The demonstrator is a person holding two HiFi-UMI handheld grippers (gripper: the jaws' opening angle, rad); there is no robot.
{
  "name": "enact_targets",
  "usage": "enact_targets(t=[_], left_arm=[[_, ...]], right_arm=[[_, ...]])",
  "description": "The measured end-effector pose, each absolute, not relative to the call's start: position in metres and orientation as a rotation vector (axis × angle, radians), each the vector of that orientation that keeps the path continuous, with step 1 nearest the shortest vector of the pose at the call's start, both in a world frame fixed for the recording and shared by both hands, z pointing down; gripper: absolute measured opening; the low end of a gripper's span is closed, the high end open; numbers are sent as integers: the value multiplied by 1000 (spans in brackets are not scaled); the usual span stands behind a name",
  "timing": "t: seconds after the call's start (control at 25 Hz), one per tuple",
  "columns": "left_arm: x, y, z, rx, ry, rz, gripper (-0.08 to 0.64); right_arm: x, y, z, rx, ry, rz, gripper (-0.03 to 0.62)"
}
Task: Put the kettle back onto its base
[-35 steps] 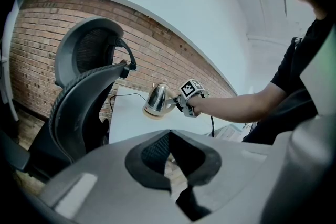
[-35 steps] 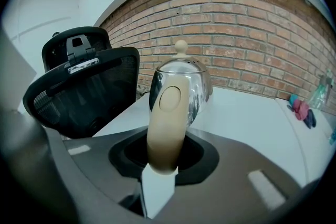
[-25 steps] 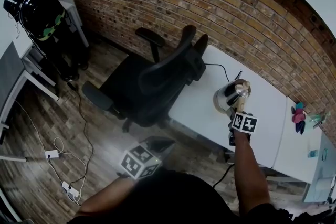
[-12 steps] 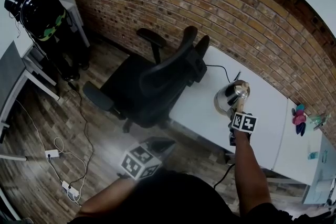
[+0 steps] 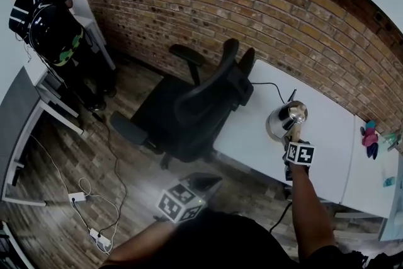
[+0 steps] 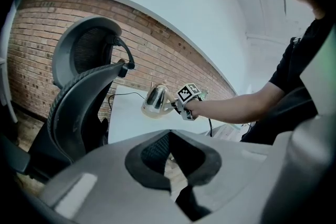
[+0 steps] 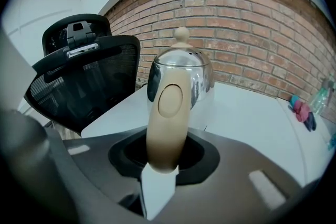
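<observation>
A shiny steel kettle (image 5: 285, 116) with a beige handle (image 7: 167, 113) and a round lid knob is at the white table's (image 5: 249, 132) middle. My right gripper (image 5: 293, 135) is shut on that handle from the near side, and the handle fills the gap between its jaws (image 7: 163, 162). The kettle (image 6: 155, 102) also shows in the left gripper view. Its base is hidden under it, so I cannot tell whether it rests on one. My left gripper (image 5: 200, 184) hangs low over the wood floor near my body, with its jaws together and nothing between them (image 6: 169, 157).
A black office chair (image 5: 201, 97) stands against the table's left edge. A black cable (image 5: 267, 85) runs across the table to the kettle's spot. A brick wall backs the table. Small items (image 5: 369, 137) lie far right. A person (image 5: 47, 16) stands far left. A power strip (image 5: 97, 237) lies on the floor.
The head view has shifted a little, sliding everything right and down. The kettle stays in my right gripper at about the same place over the table. The left gripper has hardly moved.
</observation>
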State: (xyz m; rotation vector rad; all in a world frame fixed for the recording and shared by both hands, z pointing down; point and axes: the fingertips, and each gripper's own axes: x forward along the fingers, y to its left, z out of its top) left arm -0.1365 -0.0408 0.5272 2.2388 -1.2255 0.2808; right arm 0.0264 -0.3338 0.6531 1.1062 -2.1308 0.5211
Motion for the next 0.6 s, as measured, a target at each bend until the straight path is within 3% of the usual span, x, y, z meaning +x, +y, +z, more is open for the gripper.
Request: enact_targets(t=[0.24,0.6], left_arm=[[-129,-40,529,2252,-1195,304,2],[-102,-56,520,2324,-1127,353,1]], right_arm=[[35,-318,646,1111,-2140,490,193],[49,-272,618,1126,-2247,605,177]])
